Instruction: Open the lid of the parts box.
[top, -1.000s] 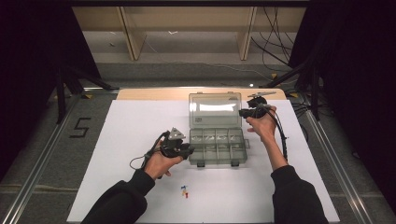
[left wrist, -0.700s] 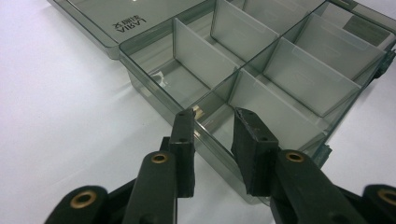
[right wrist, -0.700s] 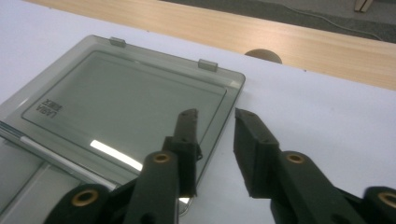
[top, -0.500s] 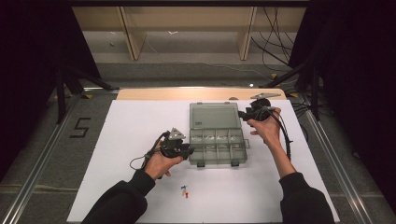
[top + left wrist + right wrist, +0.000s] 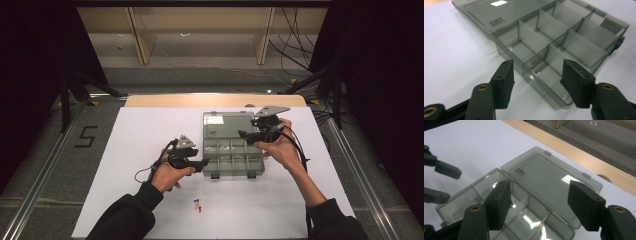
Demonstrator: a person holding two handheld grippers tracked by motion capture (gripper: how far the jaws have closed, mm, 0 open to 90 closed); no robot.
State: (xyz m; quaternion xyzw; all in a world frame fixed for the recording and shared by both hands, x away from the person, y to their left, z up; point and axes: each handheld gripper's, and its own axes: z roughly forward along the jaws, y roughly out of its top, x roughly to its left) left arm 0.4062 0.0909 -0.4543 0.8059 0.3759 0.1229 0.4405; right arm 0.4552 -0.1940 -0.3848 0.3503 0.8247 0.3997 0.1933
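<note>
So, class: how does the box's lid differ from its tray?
The lid lies opened flat on the far side; the tray sits nearer the person. The lid is one plain panel with a white label; the tray is split by dividers into compartments. Both are smoky clear plastic, joined along one edge.

The box [image 5: 232,145] is see-through smoky grey, with a small white label [image 5: 215,120] on its lid. Black is seen on both grippers, left [image 5: 202,164] and right [image 5: 243,134]. Below the box, tiny red, blue and yellow bits [image 5: 198,204] lie on the white counter [image 5: 130,150].
</note>
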